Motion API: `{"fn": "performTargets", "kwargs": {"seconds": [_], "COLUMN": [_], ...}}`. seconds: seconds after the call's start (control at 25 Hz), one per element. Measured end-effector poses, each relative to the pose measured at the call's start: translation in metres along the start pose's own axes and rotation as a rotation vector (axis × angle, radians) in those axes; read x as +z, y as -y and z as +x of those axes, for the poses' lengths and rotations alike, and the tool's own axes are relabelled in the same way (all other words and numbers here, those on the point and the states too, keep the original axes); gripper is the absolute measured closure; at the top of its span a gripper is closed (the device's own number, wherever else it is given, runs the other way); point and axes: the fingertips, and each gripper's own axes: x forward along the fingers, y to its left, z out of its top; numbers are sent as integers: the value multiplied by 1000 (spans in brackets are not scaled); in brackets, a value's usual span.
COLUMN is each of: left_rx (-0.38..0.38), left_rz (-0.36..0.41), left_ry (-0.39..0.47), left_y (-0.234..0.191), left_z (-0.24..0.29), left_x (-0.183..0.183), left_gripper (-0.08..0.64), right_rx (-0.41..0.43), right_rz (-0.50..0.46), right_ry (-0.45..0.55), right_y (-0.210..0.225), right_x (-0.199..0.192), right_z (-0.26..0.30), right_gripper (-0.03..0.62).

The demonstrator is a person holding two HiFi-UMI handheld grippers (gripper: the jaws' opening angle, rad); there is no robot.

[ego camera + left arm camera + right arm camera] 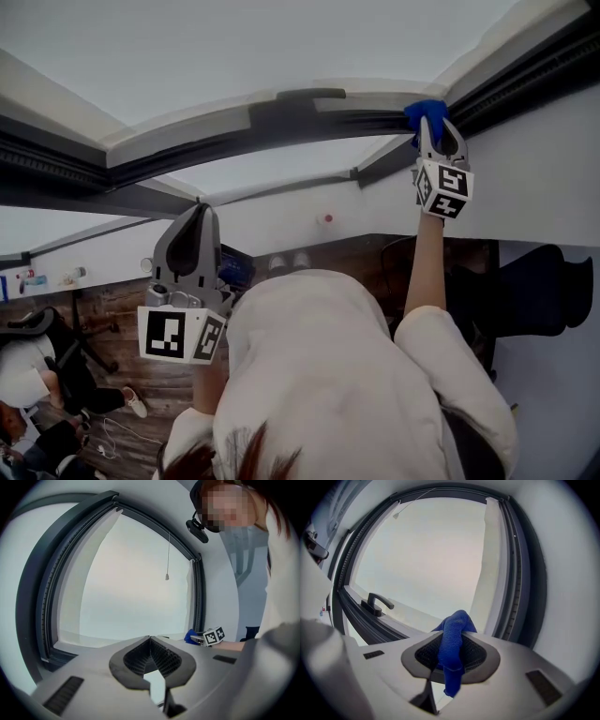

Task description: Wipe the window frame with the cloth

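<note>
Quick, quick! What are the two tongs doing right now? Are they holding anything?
Left tongs: closed, with nothing between them.
Right tongs: closed on the blue cloth.

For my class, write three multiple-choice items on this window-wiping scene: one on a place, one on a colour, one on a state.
1. Where is the cloth?
A in the jaws of the left gripper
B in the jaws of the right gripper
C in neither gripper

2. What colour is the cloth?
A red
B blue
C white

3. How do the jaws of the left gripper stand?
A wide apart
B clamped on the cloth
C together, with nothing between them

Key:
1 B: the right gripper view shows the cloth pinched between its jaws.
2 B: it is blue in every view.
3 C: the left gripper view shows the tips meeting, empty.
</note>
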Motion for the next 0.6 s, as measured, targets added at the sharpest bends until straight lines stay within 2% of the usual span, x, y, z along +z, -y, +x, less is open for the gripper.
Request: {"fn": "performTargets", "kwargs": {"seconds": [0.16,0.32,0.4,0.6], "left_rx": [18,2,-30,-172], "left_rz": [11,-3,-9,-22], "left_ry": [-4,-15,-27,-51], "left_y": [-5,3,16,68], "left_z": [0,6,13,37], "left_x": [1,-4,-8,-15], "left_gripper": [549,549,549,549], "right_rx": [-30,-34,-29,-31], "right_rz": [0,-41,-67,-116], "right_ry": [-10,-12,-19,-54], "right_y": [10,11,9,7], "right_x": [-5,-7,-10,-17], "right_z": [-2,2,4,10], "right_gripper": [495,495,495,495]}}
